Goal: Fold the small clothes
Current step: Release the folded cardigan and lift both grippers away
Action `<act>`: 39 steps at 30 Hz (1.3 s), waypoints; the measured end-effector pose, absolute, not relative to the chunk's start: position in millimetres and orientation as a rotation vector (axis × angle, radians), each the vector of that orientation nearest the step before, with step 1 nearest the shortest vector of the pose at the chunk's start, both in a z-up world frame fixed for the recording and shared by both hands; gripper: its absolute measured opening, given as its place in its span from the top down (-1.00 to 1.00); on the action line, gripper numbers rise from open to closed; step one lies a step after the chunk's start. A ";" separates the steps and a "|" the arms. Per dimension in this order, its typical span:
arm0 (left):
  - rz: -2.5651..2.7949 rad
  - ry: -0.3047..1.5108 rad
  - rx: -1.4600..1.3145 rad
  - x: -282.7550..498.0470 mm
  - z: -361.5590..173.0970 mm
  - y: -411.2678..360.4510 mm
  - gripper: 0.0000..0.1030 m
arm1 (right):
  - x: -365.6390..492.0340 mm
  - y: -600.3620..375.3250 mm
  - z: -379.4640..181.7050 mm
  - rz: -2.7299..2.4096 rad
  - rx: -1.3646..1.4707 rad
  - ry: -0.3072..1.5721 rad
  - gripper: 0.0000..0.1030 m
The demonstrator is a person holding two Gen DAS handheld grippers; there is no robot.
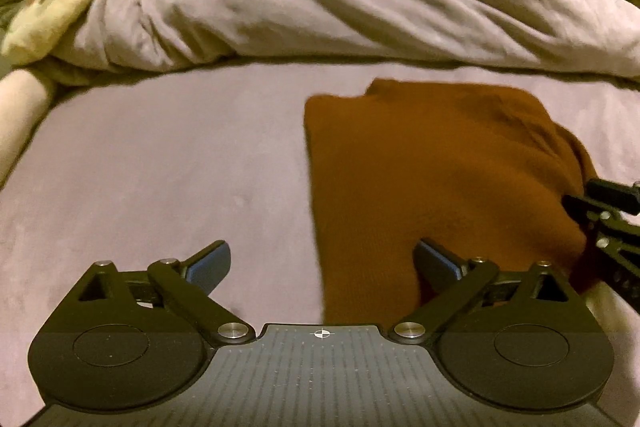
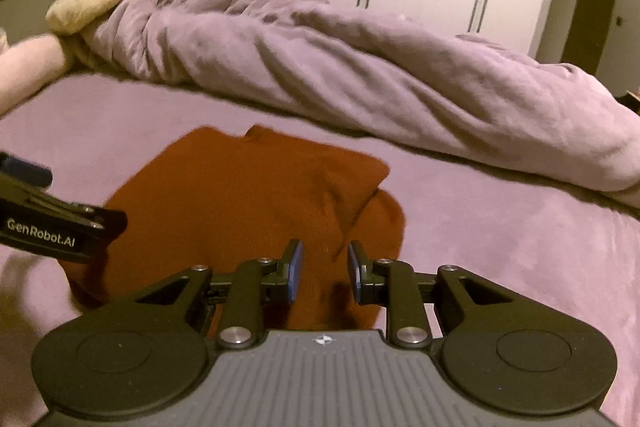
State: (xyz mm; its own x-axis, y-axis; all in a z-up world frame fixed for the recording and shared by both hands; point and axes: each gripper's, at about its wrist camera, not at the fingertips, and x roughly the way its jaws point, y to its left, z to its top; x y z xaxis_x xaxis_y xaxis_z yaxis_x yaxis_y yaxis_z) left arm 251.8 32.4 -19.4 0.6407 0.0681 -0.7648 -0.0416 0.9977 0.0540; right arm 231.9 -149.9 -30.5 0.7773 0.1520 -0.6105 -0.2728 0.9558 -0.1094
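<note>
A rumpled lilac duvet [image 2: 360, 67] lay heaped along the far edge of the bed [image 1: 160, 167], while the rust-brown garment [image 1: 420, 167] rested on the bare sheet toward the near edge, already doubled into a compact block with one rounded flap bulging at its right side. The left gripper [image 1: 322, 265] stood wide apart and empty over the garment's left border; the right gripper [image 2: 324, 271], jaws narrowly parted, gripped nothing, suggesting only tidying remained.

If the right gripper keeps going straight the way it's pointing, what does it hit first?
Most likely the rust-brown folded garment: the right gripper points down at it, jaws slightly apart with nothing pinched between them. How close it is cannot be judged.
</note>
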 end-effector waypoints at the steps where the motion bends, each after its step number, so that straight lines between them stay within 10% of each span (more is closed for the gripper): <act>1: 0.047 0.880 0.029 252.1 -23.7 34.4 -1.00 | 233.3 -148.2 -36.4 0.227 -0.225 0.657 0.54; 21: 0.053 0.886 0.023 182.1 -10.5 30.8 -1.00 | 205.9 -161.0 -24.2 0.135 -0.301 0.745 -0.05; 31: 0.082 0.931 -0.033 148.5 2.0 30.9 -1.00 | 141.2 -170.9 -21.4 0.142 -0.188 0.922 -0.90; 39: 0.080 0.952 -0.029 150.5 19.7 32.1 -1.00 | 139.0 -169.8 -2.8 0.145 -0.095 0.966 -0.92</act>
